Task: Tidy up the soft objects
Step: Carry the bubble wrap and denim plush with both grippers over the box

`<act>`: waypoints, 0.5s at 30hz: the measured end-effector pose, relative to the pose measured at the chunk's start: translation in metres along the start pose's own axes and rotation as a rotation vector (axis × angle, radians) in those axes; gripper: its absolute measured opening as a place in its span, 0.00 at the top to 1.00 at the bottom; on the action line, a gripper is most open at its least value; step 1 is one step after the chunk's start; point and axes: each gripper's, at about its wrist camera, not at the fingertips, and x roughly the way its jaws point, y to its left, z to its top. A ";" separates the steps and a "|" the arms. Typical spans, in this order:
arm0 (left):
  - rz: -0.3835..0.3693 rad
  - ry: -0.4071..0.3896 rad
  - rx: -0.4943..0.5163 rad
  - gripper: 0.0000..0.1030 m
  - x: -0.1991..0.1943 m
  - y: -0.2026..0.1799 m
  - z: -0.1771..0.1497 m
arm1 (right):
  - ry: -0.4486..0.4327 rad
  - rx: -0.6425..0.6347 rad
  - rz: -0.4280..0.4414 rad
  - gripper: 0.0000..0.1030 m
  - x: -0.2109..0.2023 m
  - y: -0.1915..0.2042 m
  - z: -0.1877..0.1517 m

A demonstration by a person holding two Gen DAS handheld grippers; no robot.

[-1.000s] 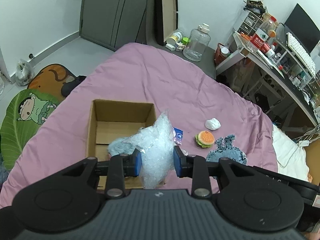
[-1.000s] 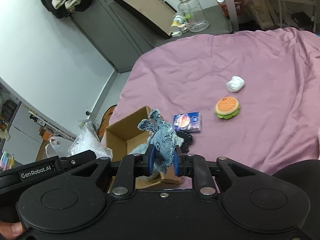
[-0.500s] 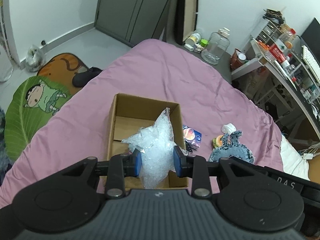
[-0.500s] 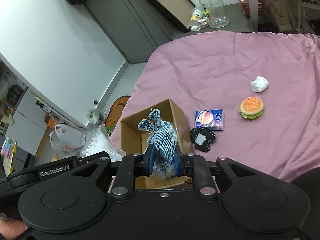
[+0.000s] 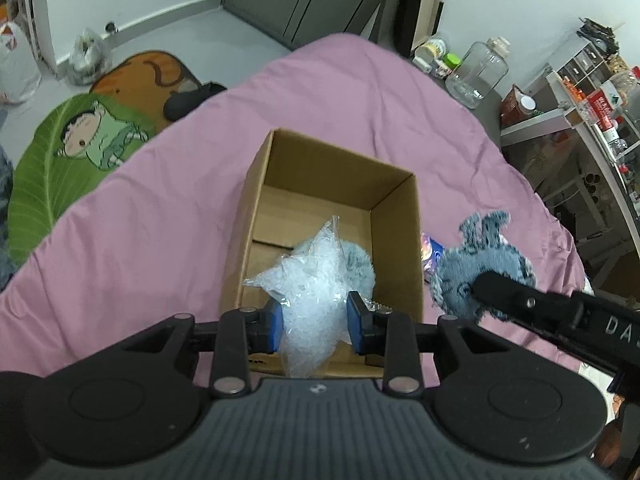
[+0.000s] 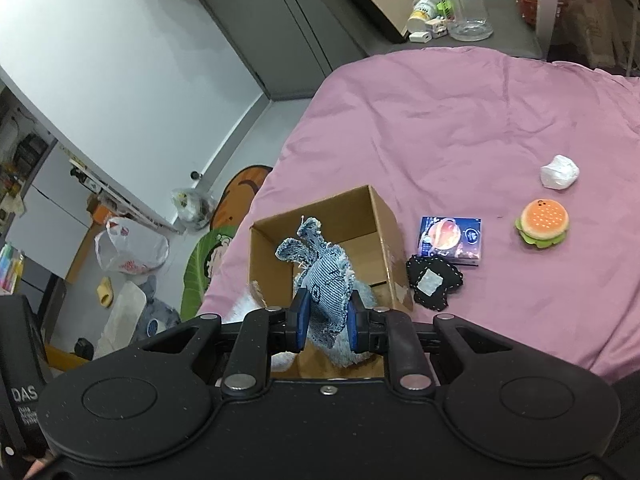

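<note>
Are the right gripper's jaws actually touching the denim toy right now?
Touching. The right wrist view shows the right gripper with both jaws pressed against the denim toy.

Both wrist cameras look steeply down from close above, sharing the cardboard box [image 5: 332, 216] [image 6: 320, 236].

glass jar [image 6: 463, 2] on floor | cartoon mat [image 5: 76, 152] beside bed | plastic bag [image 6: 130, 250]
</note>
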 end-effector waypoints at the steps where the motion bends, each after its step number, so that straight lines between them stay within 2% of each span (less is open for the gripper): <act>1: 0.001 0.007 -0.004 0.70 0.003 0.001 0.000 | 0.004 0.000 -0.002 0.81 0.003 0.000 0.001; 6: -0.001 0.060 -0.001 0.69 0.019 0.003 0.002 | 0.023 0.001 -0.008 0.81 0.018 0.001 0.005; 9: 0.019 0.104 -0.002 0.65 0.029 0.005 0.007 | 0.039 0.007 -0.013 0.81 0.028 0.000 0.008; 13: 0.001 0.124 -0.019 0.50 0.026 0.010 0.015 | 0.055 0.007 -0.018 0.81 0.039 0.001 0.014; 15: -0.005 0.110 -0.021 0.48 0.022 0.013 0.018 | 0.061 0.004 -0.020 0.81 0.045 0.001 0.017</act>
